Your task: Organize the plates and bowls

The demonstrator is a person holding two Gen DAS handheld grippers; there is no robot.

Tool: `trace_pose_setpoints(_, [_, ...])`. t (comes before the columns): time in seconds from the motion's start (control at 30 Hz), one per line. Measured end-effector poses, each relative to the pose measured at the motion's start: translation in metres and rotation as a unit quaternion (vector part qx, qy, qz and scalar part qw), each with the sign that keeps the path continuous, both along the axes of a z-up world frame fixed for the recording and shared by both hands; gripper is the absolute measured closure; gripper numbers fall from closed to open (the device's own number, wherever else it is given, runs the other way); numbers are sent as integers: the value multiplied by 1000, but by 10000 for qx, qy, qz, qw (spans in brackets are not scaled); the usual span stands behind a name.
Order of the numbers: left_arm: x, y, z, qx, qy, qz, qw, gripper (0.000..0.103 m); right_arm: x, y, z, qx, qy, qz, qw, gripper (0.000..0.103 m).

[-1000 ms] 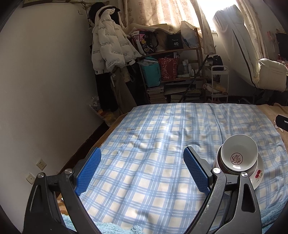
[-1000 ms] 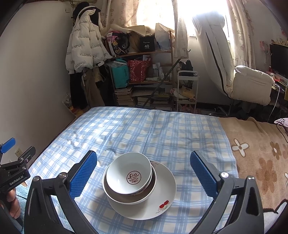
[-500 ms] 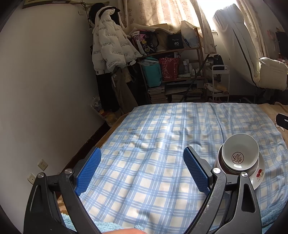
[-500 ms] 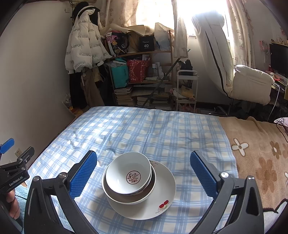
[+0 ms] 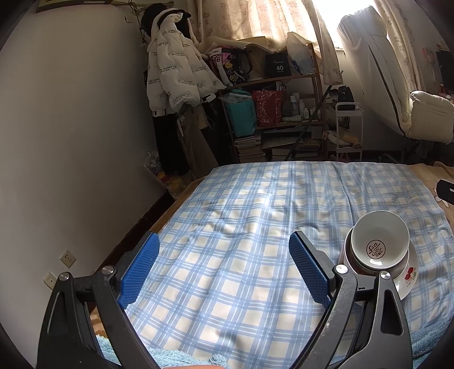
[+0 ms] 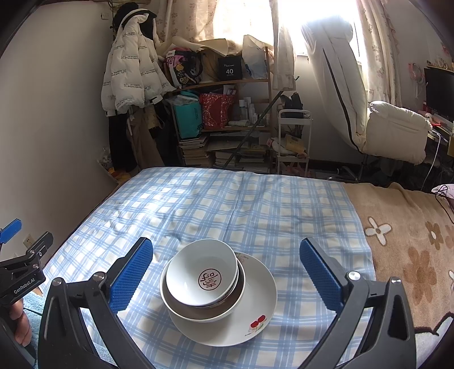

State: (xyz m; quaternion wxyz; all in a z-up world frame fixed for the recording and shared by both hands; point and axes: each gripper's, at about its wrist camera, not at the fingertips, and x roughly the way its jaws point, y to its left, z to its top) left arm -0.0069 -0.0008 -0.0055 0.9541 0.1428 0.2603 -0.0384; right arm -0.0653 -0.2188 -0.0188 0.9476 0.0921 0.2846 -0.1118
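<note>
We have two fisheye views, each looking forward along a gripper's fingers and slightly down over a bed spread with a blue checked cloth (image 6: 244,204). Our left wrist view sits near the bed's left edge, close to the wall (image 5: 71,142), with the left gripper (image 5: 224,269) framing bare cloth (image 5: 241,227); the stacked dishes (image 5: 378,249) fall at its right margin. Our right wrist view sits further right and looks straight over the same dishes (image 6: 215,286), which lie close between the right gripper (image 6: 227,272) fingers. Both views share the cloth, the dishes, the cluttered shelf (image 6: 224,119) and the window curtains (image 5: 261,20) at the far end. The left gripper (image 6: 20,272) also shows at our right view's left edge.
</note>
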Motion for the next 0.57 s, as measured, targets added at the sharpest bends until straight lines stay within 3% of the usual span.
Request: trace_pose_setpoints(0.57, [0,0,-2,-6,31,5,10000,12,0,0,0,6,11,0,10000,0])
